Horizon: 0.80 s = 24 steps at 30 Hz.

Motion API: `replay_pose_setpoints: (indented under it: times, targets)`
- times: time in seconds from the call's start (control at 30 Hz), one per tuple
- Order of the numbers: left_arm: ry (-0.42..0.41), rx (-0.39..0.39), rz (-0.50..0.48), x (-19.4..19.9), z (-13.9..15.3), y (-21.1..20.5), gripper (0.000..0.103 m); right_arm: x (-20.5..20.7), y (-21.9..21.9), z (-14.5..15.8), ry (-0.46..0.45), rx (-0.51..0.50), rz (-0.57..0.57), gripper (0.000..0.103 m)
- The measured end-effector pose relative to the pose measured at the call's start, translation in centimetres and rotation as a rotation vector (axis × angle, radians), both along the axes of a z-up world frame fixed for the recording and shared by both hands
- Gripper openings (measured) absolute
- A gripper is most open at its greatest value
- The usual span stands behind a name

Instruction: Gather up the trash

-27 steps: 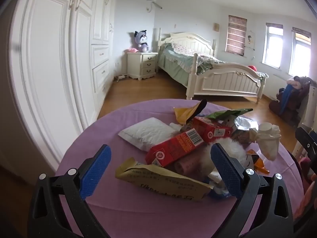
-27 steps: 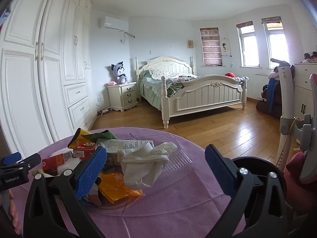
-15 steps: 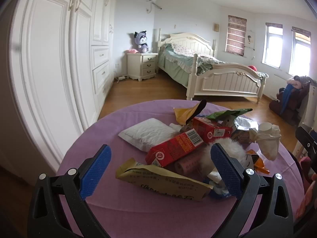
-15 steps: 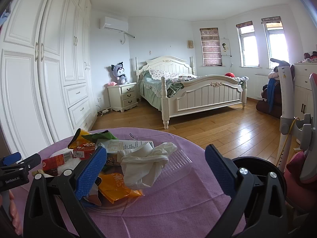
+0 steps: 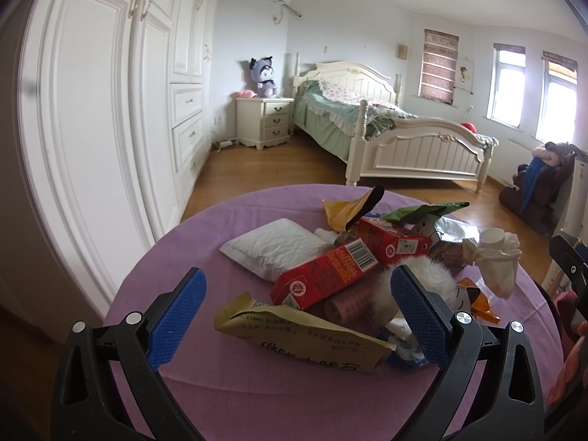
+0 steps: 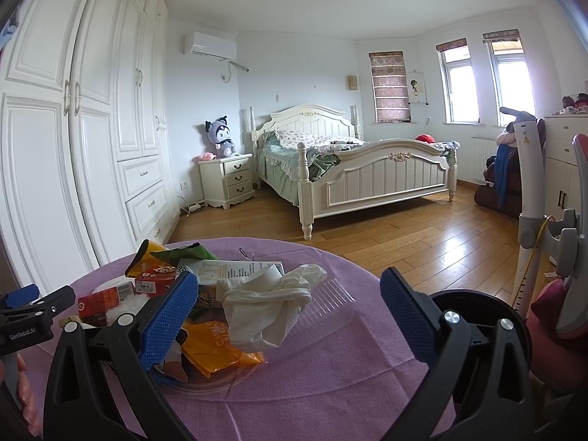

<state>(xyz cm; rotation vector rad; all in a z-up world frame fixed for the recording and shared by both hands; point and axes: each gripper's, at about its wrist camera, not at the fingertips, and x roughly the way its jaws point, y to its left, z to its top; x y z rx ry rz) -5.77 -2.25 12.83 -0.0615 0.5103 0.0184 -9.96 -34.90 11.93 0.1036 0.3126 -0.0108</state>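
Note:
A pile of trash lies on a round table with a purple cloth (image 5: 191,242). In the left wrist view I see a tan wrapper (image 5: 301,334), a red carton (image 5: 323,275), a second red box (image 5: 389,242), a white packet (image 5: 275,246) and a crumpled white tissue (image 5: 492,257). My left gripper (image 5: 294,316) is open and empty, its jaws to either side of the tan wrapper. My right gripper (image 6: 290,316) is open and empty over the crumpled tissue (image 6: 268,301), an orange wrapper (image 6: 217,345) and a clear plastic tray (image 6: 330,297).
A black bin (image 6: 477,312) stands beside the table at the right. A white wardrobe (image 5: 92,128) runs along the left wall. A bed (image 6: 367,172) and wooden floor (image 6: 422,235) lie beyond the table. A white stand (image 6: 529,183) rises at the right.

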Motion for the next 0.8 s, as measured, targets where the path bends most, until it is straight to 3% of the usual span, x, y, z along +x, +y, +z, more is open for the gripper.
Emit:
replay_pose_setpoints:
  times: [0.8]
  targets:
    - [0.007,-0.008,0.005,0.0,-0.84,0.4,0.099,-0.47,-0.4,-0.1,-0.044,0.003,-0.004,0.098]
